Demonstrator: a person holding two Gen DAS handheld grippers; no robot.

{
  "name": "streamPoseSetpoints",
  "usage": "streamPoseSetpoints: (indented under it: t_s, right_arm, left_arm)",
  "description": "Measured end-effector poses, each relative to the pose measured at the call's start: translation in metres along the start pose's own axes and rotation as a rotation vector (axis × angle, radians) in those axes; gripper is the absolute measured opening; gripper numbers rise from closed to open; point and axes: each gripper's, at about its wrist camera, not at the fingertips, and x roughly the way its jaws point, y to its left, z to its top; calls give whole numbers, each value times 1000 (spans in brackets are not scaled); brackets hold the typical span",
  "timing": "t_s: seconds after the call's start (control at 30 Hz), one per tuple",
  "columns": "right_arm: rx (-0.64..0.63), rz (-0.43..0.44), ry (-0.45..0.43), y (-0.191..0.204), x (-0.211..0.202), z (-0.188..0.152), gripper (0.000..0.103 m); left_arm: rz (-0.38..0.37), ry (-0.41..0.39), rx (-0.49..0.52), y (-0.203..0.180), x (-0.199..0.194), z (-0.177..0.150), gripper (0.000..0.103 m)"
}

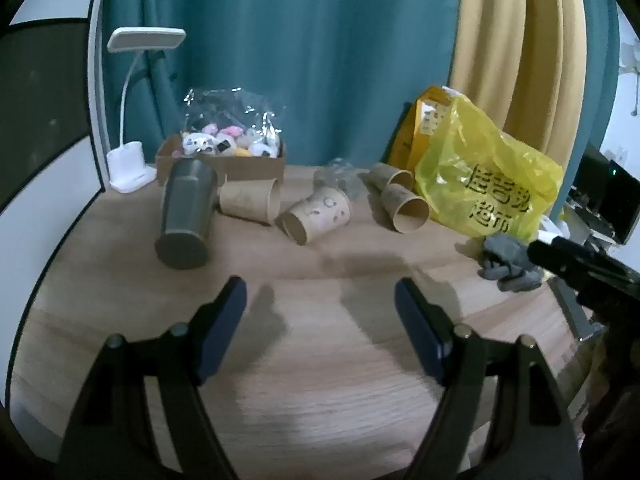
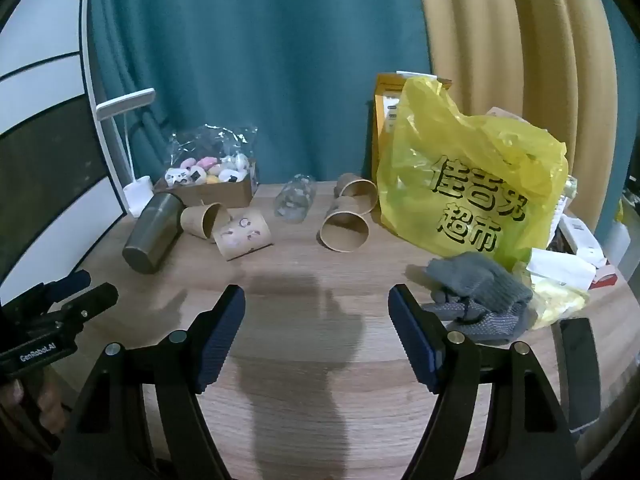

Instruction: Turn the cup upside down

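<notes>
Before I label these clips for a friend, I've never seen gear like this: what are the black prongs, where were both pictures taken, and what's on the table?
A person holds a hand tool in each hand, each with two fingers and a camera looking along them. One picture is from the left gripper, the other from the right gripper. Both are open and hold nothing. On the wooden table lie a metal tumbler, several paper cups on their sides, including a printed cup, a yellow bag, a grey glove, a box of toys and a desk lamp.
</notes>
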Motion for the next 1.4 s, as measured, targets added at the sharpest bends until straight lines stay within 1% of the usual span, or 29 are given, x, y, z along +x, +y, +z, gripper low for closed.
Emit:
streamPoseSetpoints:
  t_s: [0.07,0.1,0.13,0.23,0.33,0.4,0.57,0.7,1.0,1.4]
  right_arm:
    - [-1,-2,8,0,0,0,77]
    - [0,-3,7,-1,0,0,77]
    - [1,-3,5,-1,-1,0,77]
    - [5,-5,4,-1,0,0,77]
    - [3,2,1,-4,-1,-1,77]
    - [2,0,2,-5,2,-1,77]
    - [0,5,5,1,4,0,77]
    - [6,6,5,-4,7,1,77]
    - [10,10,15,-9,21,2,77]
    - [9,10,26,-10,28,1,77]
  left_arm:
    - [3,1,5,-1,1,1,78]
    - [-7,-24,5,-2,-4,2,78]
    - [1,-5,11,-3,-1,5,78]
    - [-3,-32,2,-5,-5,2,78]
    - [4,-37,9,-12,-8,4,78]
    - [-5,-35,11,-6,-9,7,78]
    - [-14,-29,12,-5,-5,6,78]
    - [-25,-23,17,-5,-3,8,78]
    - [-22,-20,21,-7,3,11,78]
    - [-20,-25,13,-5,7,14,78]
